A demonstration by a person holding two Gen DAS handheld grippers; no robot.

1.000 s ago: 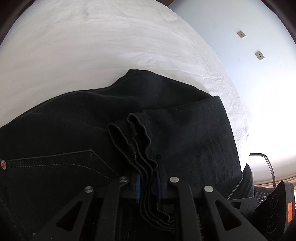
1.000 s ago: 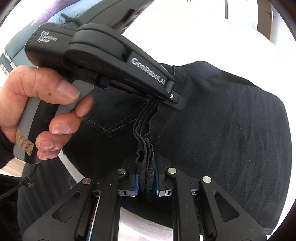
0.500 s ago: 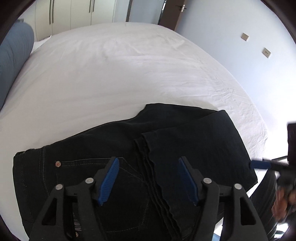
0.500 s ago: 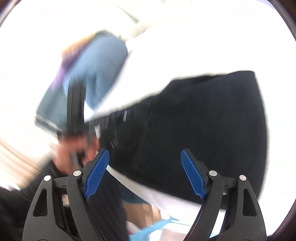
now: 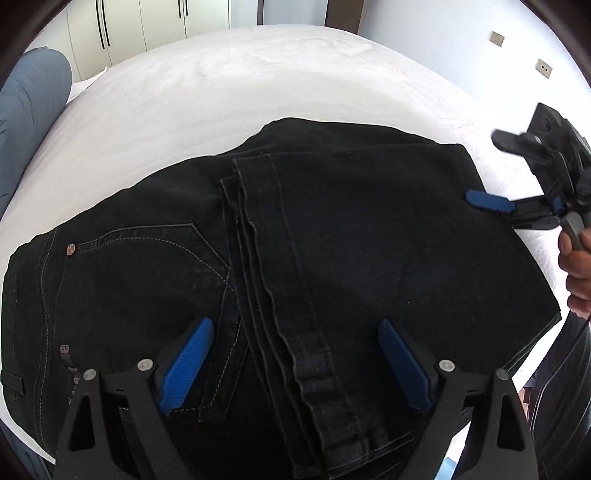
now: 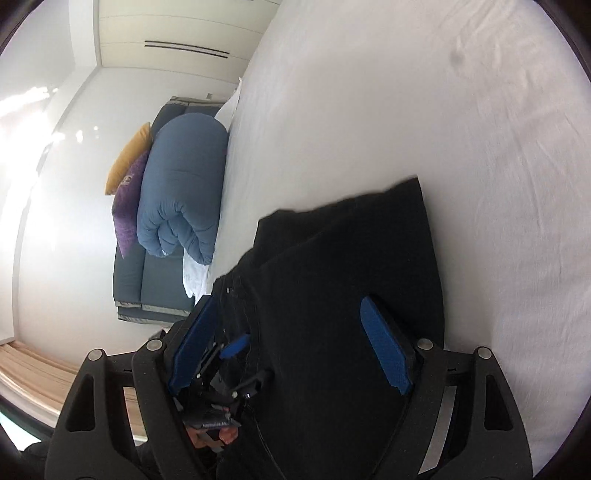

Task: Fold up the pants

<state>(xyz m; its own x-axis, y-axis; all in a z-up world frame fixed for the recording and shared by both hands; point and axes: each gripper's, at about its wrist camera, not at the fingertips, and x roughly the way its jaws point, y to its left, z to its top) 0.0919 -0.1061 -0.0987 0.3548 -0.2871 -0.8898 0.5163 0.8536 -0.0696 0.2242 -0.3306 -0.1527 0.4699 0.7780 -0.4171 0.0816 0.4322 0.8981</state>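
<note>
Black pants (image 5: 332,258) lie folded on the white bed (image 5: 240,85), the leg hems stacked across the seat beside the back pocket (image 5: 159,258). My left gripper (image 5: 295,362) is open and empty, hovering above the hems. My right gripper (image 6: 295,350) is open and empty, above the pants' (image 6: 332,295) right end. It also shows in the left wrist view (image 5: 517,173) at the pants' right edge, held by a hand.
A rolled blue duvet (image 6: 181,192) with purple and yellow cushions lies on a dark sofa (image 6: 147,288) left of the bed. White wardrobes (image 5: 147,22) stand beyond the bed. The bed's near edge runs just below the pants.
Both grippers were shut on the stacked leg hems; they opened, let the hems drop onto the pants and pulled back. The right gripper swung to the right end.
</note>
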